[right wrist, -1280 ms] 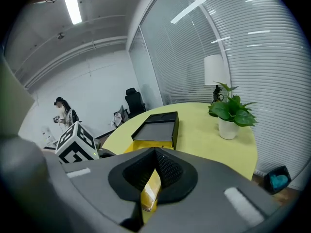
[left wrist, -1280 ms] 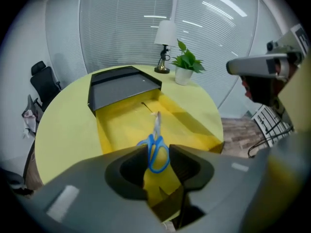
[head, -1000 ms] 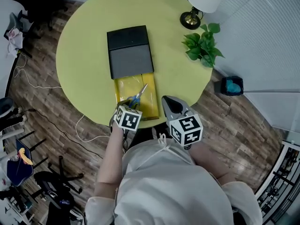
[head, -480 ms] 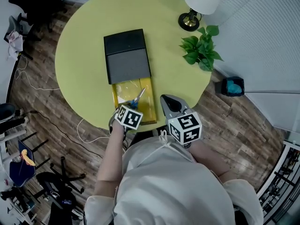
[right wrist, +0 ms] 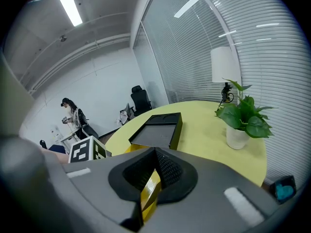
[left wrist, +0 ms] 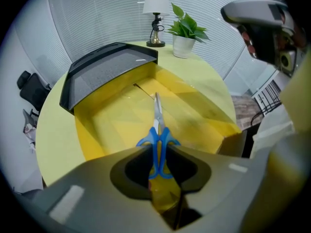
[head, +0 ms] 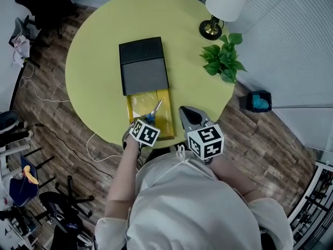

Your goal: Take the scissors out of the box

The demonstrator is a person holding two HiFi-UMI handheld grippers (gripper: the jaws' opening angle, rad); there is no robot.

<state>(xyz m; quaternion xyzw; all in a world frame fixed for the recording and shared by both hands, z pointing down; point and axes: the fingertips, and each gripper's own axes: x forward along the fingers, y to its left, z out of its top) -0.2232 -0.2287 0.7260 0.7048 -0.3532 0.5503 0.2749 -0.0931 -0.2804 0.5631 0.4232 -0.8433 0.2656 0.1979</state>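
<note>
Blue-handled scissors [head: 155, 110] [left wrist: 158, 130] lie flat in a yellow tray [head: 136, 105] [left wrist: 112, 125]. The tray is slid partly out of a black box sleeve [head: 144, 69] [left wrist: 104, 69] [right wrist: 158, 135]. My left gripper [head: 148, 122] [left wrist: 158, 147] points steeply down over the tray's near end. Its jaws have just been closing, and the blue handles sit between them with the pads against both sides. My right gripper [head: 183, 110] [right wrist: 156, 160] hovers just right of the tray. Its tips meet and hold nothing; the yellow tray shows through the gap behind them.
The round yellow table [head: 93, 46] also bears a lamp [head: 221, 7] and a potted plant [head: 221, 61] at the far right. A teal bin [head: 258, 100] and cables lie on the wood floor. A person [right wrist: 73, 115] stands far off.
The left gripper's marker cube has turned a little above the scissors' handles. The scissors still lie in the tray, and the right gripper has kept its place.
</note>
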